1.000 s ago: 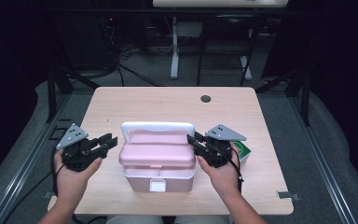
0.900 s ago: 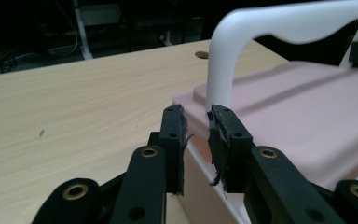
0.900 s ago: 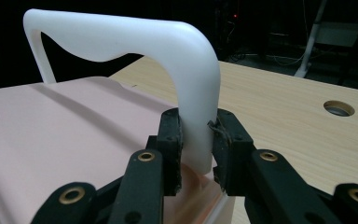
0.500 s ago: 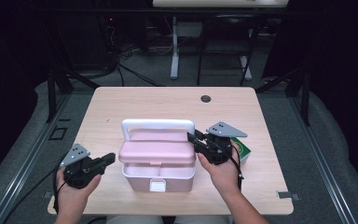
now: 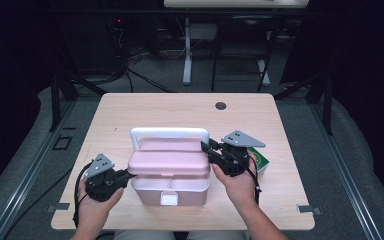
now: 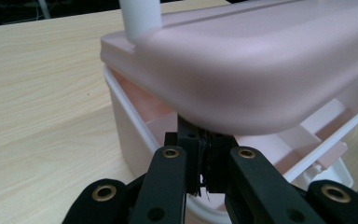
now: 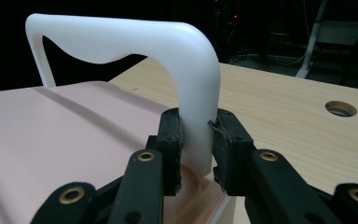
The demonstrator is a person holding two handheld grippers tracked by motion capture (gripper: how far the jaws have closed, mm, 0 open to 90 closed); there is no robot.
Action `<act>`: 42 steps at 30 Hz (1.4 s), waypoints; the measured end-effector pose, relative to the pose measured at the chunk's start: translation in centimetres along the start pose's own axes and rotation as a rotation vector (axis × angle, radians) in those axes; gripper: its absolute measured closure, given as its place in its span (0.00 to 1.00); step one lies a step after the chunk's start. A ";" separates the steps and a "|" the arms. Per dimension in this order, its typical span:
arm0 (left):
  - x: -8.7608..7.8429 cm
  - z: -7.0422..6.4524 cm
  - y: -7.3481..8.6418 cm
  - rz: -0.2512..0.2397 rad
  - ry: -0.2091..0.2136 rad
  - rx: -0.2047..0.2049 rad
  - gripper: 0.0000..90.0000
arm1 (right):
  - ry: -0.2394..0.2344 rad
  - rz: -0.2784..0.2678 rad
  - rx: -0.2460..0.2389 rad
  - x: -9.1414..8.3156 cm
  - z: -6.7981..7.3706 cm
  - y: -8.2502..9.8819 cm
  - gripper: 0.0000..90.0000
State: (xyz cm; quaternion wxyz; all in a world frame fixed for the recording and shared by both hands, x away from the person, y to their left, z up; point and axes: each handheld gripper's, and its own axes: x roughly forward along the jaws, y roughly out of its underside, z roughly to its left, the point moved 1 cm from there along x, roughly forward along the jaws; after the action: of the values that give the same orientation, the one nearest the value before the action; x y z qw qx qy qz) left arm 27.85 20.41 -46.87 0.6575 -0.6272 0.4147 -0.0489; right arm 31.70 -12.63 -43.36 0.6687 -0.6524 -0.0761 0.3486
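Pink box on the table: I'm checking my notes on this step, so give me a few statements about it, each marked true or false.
1. The right gripper clamps the white handle. True.
2. The left gripper is wide open. False: its jaws are shut, under the lid's edge.
3. The pink lid is lifted off the box rim at that end. True.
4. The handle lies flat. False: it stands upright.
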 end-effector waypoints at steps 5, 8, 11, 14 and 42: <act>0.3 -0.6 -0.3 -0.002 0.015 0.011 0.98 | 0.000 -0.002 0.003 0.0 0.0 0.1 0.81; 0.3 -0.6 -0.5 -0.006 0.011 0.011 0.98 | 0.001 -0.007 0.000 0.0 -0.2 0.2 0.81; 0.3 -0.5 -0.7 -0.010 0.008 0.007 0.98 | 0.001 -0.016 0.003 -0.3 -0.3 0.3 0.80; 0.3 -0.5 -0.8 -0.014 0.010 0.005 0.98 | 0.026 -0.034 -0.001 -1.0 -0.5 0.5 0.81; 0.5 0.8 -6.2 -0.040 -0.021 -0.001 0.98 | -0.009 0.066 -0.058 -3.1 2.0 6.7 0.97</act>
State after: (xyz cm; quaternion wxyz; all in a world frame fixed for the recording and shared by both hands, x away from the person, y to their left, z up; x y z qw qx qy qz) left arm 31.51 19.44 -41.83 0.6604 -0.6360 0.3953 -0.0555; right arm 25.85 -13.34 -48.21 0.6372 -0.6721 -0.0680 0.3710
